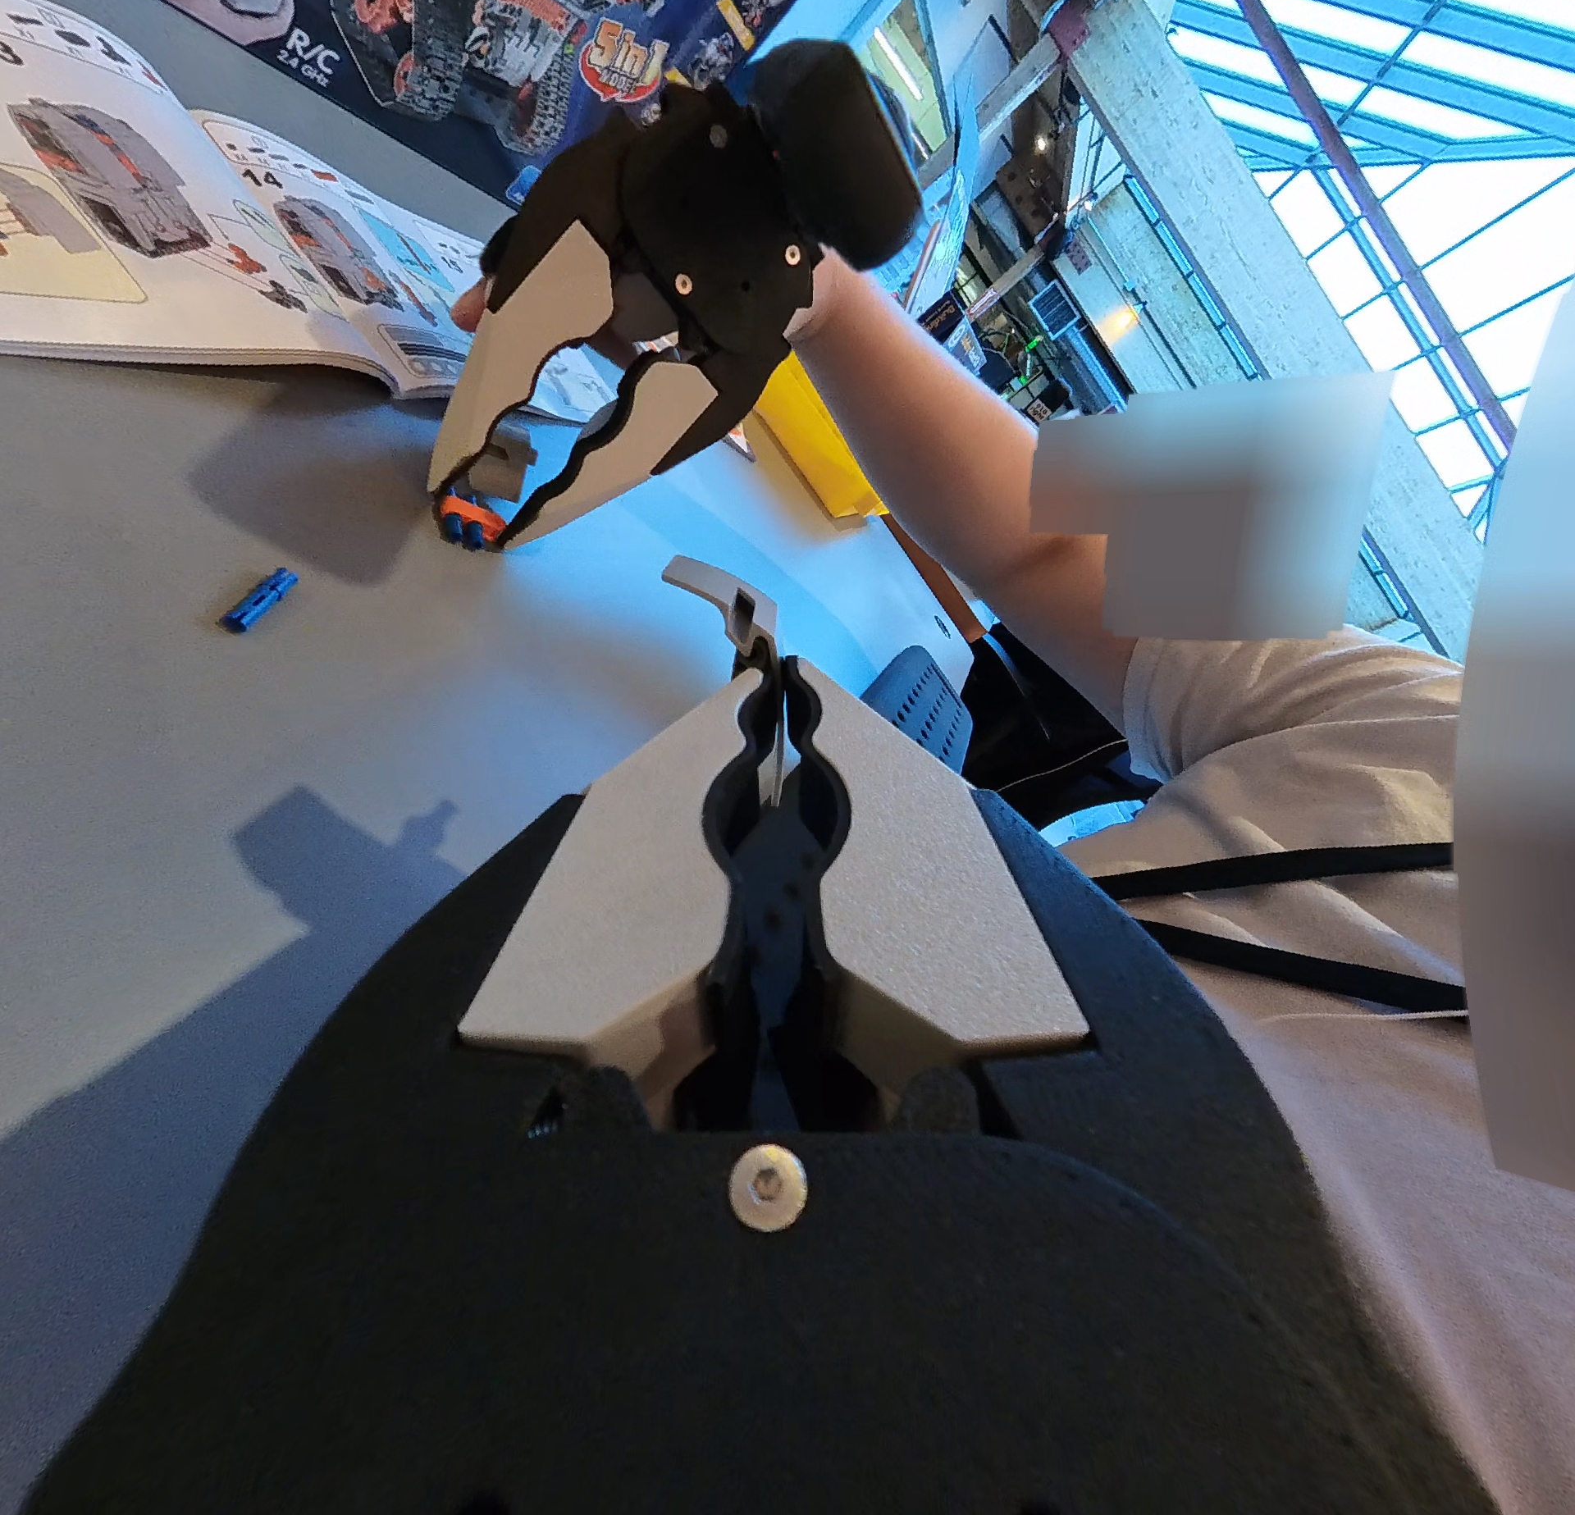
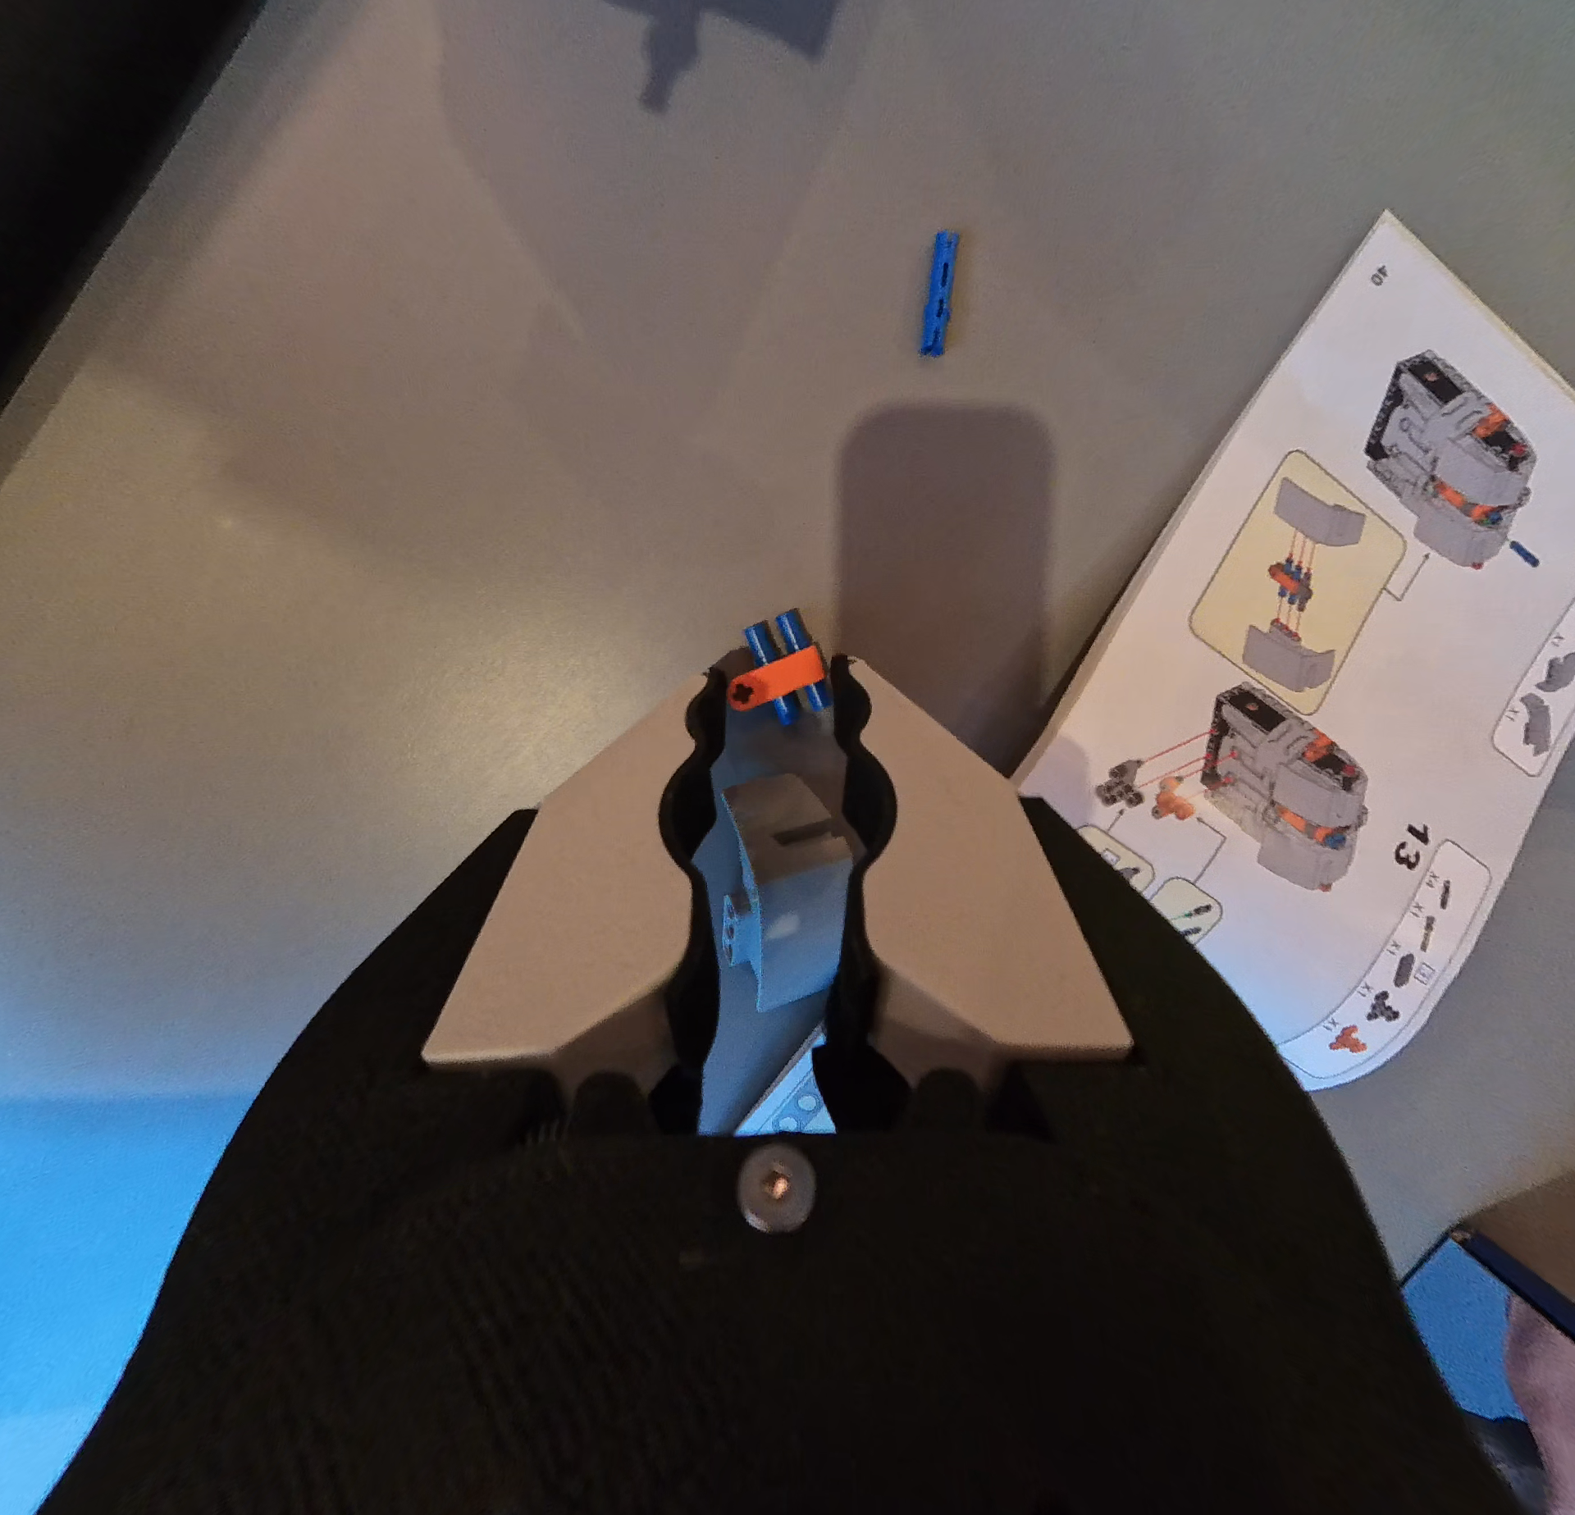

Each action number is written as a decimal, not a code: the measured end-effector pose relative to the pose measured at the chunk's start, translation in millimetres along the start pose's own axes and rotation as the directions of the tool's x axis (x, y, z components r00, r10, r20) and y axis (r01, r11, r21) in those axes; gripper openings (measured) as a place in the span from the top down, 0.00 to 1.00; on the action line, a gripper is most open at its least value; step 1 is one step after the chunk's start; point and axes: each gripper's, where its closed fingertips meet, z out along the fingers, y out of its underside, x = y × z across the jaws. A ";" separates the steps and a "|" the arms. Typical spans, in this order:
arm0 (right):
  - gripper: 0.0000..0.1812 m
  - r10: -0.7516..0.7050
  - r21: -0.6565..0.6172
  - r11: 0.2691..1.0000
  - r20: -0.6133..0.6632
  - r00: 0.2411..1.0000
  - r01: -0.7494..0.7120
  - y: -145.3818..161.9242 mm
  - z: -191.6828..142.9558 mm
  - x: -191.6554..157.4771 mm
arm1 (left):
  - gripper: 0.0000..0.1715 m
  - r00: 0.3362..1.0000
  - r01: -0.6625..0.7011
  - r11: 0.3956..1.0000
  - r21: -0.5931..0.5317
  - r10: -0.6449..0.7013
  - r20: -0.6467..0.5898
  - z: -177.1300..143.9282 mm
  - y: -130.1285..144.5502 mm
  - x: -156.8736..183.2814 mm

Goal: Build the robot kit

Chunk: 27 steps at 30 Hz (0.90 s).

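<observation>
My left gripper [image 1: 771,677] fills the foreground of the left wrist view, held above the grey table [image 1: 298,750]. It is shut on a thin grey curved panel piece [image 1: 724,601] that sticks out past its tips. My right gripper [image 2: 777,680] points down at the table and also shows farther off in the left wrist view [image 1: 475,518]. Its jaws are narrowed onto a small orange beam with two blue pins [image 2: 780,677], which rests on the table [image 1: 464,520]. A grey block [image 2: 784,877] lies on the table behind the beam, seen through the gap between the fingers.
A loose blue pin [image 2: 937,294] lies on the table beyond the right gripper [image 1: 258,601]. An open instruction booklet [image 2: 1321,707] lies beside it [image 1: 170,221]. A printed toy box [image 1: 511,25] stands behind. A yellow object [image 1: 810,443] and a person's arm [image 1: 937,417] are at the right. The gap from one gripper's tips to the other's is roughly 15 centimeters.
</observation>
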 end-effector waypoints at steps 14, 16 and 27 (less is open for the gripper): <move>0.88 0.089 0.020 0.996 -0.295 0.951 -0.087 -2.6 -5.7 -7.7 | 1.00 0.999 0.032 0.996 0.089 -0.035 0.041 -5.5 -5.4 -14.2; 0.88 0.120 0.051 0.993 -0.386 0.915 -0.109 -4.1 -8.7 -11.7 | 1.00 0.998 0.032 0.994 0.109 -0.037 0.045 -4.5 -8.3 -17.6; 0.88 0.319 0.273 0.946 -0.674 0.667 -0.177 -27.9 -38.5 -42.9 | 1.00 0.997 0.065 0.984 0.165 -0.070 0.027 6.2 -19.2 -26.0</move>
